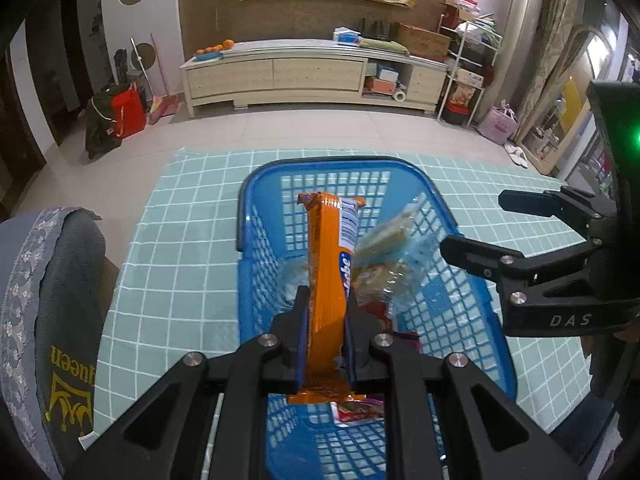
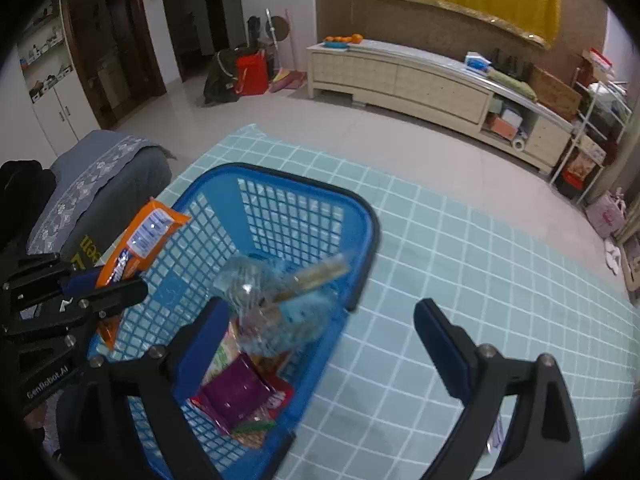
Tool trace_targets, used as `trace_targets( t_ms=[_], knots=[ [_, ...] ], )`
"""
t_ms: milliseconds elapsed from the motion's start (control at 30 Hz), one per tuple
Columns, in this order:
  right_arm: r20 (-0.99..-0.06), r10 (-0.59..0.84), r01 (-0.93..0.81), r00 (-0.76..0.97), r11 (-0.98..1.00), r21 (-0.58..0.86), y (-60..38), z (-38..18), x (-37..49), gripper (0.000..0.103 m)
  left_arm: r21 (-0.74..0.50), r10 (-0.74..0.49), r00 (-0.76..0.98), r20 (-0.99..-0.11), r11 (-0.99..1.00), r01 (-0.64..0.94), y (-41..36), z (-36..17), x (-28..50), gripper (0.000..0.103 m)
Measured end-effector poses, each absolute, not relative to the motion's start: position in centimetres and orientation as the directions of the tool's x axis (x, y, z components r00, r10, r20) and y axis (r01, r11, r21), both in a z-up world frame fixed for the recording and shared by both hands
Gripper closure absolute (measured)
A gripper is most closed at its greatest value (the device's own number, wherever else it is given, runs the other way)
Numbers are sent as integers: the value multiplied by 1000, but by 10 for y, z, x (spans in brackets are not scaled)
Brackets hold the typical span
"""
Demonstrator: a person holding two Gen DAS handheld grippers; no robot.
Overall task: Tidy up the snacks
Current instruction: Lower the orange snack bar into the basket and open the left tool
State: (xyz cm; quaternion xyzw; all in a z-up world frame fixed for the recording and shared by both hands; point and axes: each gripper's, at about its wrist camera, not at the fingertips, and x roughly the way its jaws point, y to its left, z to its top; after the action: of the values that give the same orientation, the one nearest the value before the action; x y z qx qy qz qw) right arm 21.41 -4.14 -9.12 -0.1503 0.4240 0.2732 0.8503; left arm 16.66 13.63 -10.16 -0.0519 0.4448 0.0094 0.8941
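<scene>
Left wrist view has its lower edge filled by the black linkage of the left gripper (image 1: pixel 325 320), which hides the near wall of the blue basket (image 1: pixel 256 188). Its jaws are narrow and clamped on a long orange snack pack (image 1: pixel 328 280), which points toward 12 o'clock over the basket's interior. Just right of the pack, a clear-wrapped packet (image 1: pixel 394 248) is smeared by motion blur, so its label and contents cannot be made out; it sits inside the basket, at about 1 o'clock from the clamped pack. Red and purple wrappers show only in slivers under the fingers. At 3 o'clock the right gripper (image 1: pixel 472 226) is cut off by the frame edge. Right wrist view shows the right gripper (image 2: pixel 318 316) spread wide with nothing pressed between its pads; the blurred clear packet (image 2: pixel 276 300) lies beside its left finger, above a purple packet (image 2: pixel 236 392) in the basket on the checked cloth (image 2: pixel 460 272)
</scene>
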Motion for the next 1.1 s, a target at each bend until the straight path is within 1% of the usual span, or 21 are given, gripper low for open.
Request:
trace_targets(
  t_ms=[233, 433, 567, 767, 800, 833, 867, 900, 933, 1000, 1033, 1067, 1100],
  knots=[
    [-789, 308, -547, 531, 836, -41, -62, -88, 197, 7, -86, -60, 592, -804, 996, -17, 118, -103, 158, 90],
    [-818, 301, -520, 490, 854, 2, -72, -101, 186, 7, -98, -83, 567, -820, 995, 3, 104, -114, 149, 89],
    [-827, 290, -516, 482, 857, 0, -71, -108, 181, 7, -81, -71, 549, -833, 997, 5, 103, -124, 145, 89],
    [-835, 289, -501, 468, 866, 19, -70, -119, 179, 7, -89, -77, 534, -842, 996, 2, 107, -135, 137, 89],
    [-835, 287, -501, 470, 865, 15, -70, -119, 179, 7, -81, -69, 536, -841, 997, 1, 107, -134, 136, 87],
    [-834, 283, -502, 473, 865, 10, -69, -119, 178, 7, -77, -66, 539, -840, 997, 2, 107, -133, 135, 81],
    [-833, 284, -501, 474, 865, 9, -69, -119, 176, 7, -75, -66, 542, -838, 997, 4, 108, -131, 134, 70],
    [-833, 286, -502, 474, 865, 12, -69, -119, 176, 7, -72, -64, 548, -834, 997, 7, 108, -128, 133, 63],
    [-834, 289, -502, 470, 865, 17, -70, -118, 176, 7, -65, -59, 553, -831, 998, 9, 108, -126, 132, 53],
    [-837, 290, -499, 465, 866, 23, -71, -119, 175, 7, -54, -54, 568, -822, 998, 17, 105, -122, 129, 51],
    [-837, 294, -498, 462, 867, 29, -72, -118, 175, 7, -53, -55, 573, -818, 998, 21, 105, -119, 128, 48],
    [-836, 294, -497, 464, 867, 29, -73, -117, 173, 7, -53, -55, 578, -814, 998, 21, 104, -117, 128, 43],
    [-835, 294, -498, 465, 867, 28, -75, -116, 172, 7, -56, -56, 586, -808, 998, 19, 104, -114, 126, 41]
  ],
)
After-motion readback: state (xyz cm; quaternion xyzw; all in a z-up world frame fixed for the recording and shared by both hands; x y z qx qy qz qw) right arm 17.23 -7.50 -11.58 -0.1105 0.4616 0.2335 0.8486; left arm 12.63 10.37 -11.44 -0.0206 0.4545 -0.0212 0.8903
